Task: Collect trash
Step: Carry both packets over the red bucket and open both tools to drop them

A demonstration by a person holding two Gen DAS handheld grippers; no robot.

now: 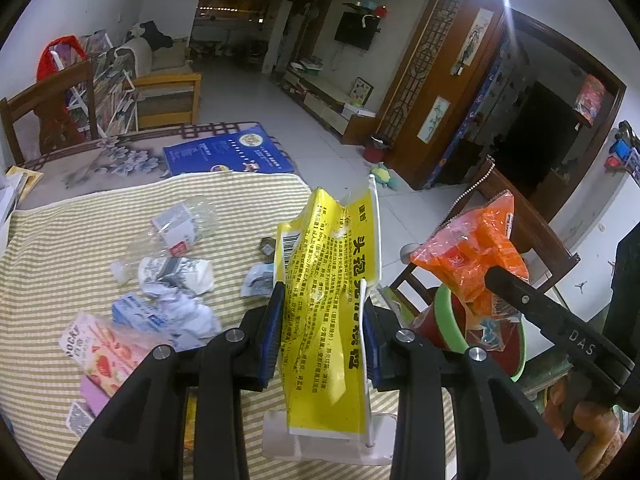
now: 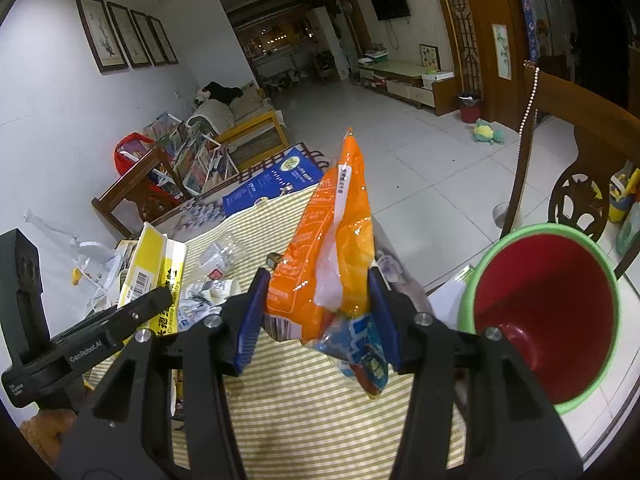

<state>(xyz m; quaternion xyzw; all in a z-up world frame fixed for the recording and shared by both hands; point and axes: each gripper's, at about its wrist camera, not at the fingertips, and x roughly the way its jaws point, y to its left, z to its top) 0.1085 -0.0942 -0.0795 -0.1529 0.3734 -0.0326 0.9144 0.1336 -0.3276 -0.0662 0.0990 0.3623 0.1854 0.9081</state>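
The striped cloth [image 1: 60, 248] over the surface carries most of the litter that is left, and the red bin with a green rim [image 2: 544, 320] stands off its right edge, mouth open and tipped toward the right camera. Of what is in hand, the yellow packet [image 1: 328, 280] is the larger: the left tool [image 1: 324, 320] is clamped narrow on its lower half, and it stands up creased and torn at the top, so it looks like light, fairly stiff film or card that holds its shape but could tear further if pulled. The orange plastic bag [image 2: 336, 248] is pinched across its middle by the right tool [image 2: 316, 320], with a blue printed wrapper [image 2: 360, 356] sagging below the pads; it seems thin, glossy and slippery, so a grip on a bunched fold should be safer than one on a flat face. Still lying on the cloth are a crushed clear bottle [image 1: 180, 224], crumpled paper [image 1: 176, 276] and a pink snack box [image 1: 104, 356], all probably weightless and easily crushed; the bottle may roll.
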